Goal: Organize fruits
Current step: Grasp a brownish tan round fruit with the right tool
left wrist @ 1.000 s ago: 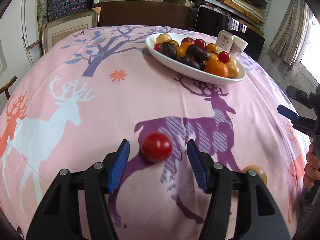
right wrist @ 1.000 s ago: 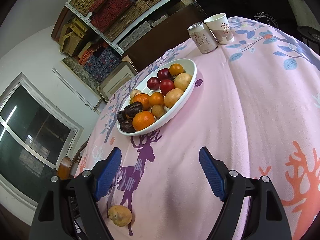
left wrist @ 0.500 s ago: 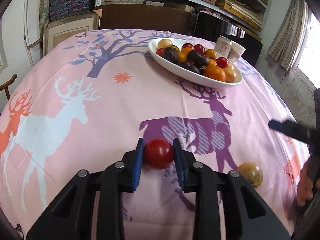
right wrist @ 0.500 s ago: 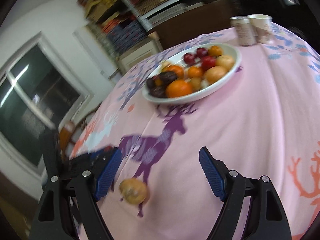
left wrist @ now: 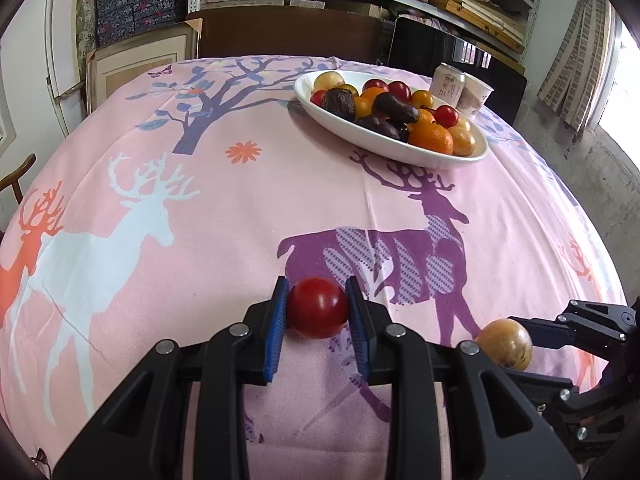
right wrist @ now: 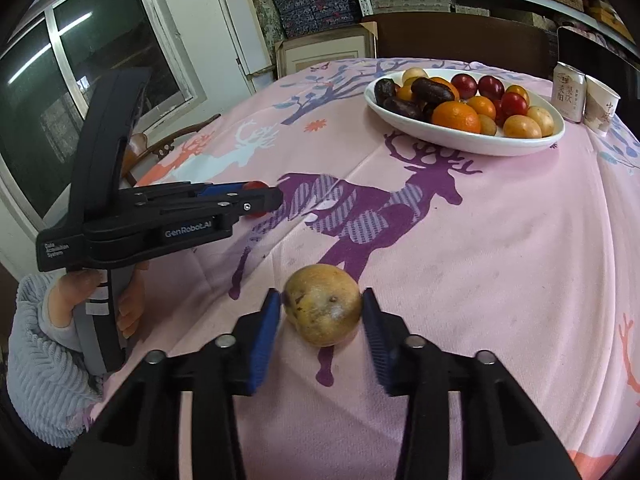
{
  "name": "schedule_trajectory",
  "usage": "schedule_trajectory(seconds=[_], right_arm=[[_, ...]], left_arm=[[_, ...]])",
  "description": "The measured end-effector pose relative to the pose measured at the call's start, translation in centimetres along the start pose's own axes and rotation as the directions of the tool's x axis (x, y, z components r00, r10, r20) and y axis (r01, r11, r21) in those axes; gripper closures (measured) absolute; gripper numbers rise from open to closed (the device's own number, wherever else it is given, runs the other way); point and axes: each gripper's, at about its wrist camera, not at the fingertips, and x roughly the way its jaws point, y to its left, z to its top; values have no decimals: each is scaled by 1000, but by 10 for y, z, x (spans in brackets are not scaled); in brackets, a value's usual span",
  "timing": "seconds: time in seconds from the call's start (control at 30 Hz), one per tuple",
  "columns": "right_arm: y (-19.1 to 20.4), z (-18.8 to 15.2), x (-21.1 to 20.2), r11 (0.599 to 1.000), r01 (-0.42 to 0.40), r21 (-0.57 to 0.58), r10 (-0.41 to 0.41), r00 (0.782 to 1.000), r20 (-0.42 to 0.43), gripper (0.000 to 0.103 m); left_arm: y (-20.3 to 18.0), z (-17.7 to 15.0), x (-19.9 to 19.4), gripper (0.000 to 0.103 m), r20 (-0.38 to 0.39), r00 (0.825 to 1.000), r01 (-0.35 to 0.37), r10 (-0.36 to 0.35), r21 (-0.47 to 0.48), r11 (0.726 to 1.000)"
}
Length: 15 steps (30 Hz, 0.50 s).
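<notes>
A red round fruit (left wrist: pixel 318 312) rests on the pink deer tablecloth, and my left gripper (left wrist: pixel 316 300) is shut on it with both blue pads against its sides. From the right wrist view, the left gripper (right wrist: pixel 260 200) shows side-on with the red fruit (right wrist: pixel 256 186) mostly hidden. A yellow-brown speckled fruit (right wrist: pixel 322 304) lies between the jaws of my right gripper (right wrist: pixel 320 300). Those jaws are closing, and the pads touch both its sides. A white oval bowl (right wrist: pixel 460 142) at the far right holds several oranges, red plums and dark fruits.
A drink can (right wrist: pixel 568 92) and a paper cup (right wrist: pixel 600 106) stand just right of the bowl (left wrist: pixel 400 152). A person's hand in a grey knitted sleeve (right wrist: pixel 40 344) holds the left gripper's handle. A wooden chair (right wrist: pixel 172 144) and shelves ring the table.
The left jaws closed onto the red fruit and then held still. The right gripper swung over and rolled level above the yellow-brown fruit, and its jaws narrowed around it.
</notes>
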Motion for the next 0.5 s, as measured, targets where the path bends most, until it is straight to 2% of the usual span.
schedule_trajectory(seconds=[0.23,0.5], right_arm=[[-10,3,-5,998,-35,49,33,999,35,63],[-26,6,-12,994,-10,105,3,997,73,63]], left_arm=[[-6,-1,-8,75,40,999,-32,31,27,999],[-13,-4,-25,75,126,988,-96,88,57,994]])
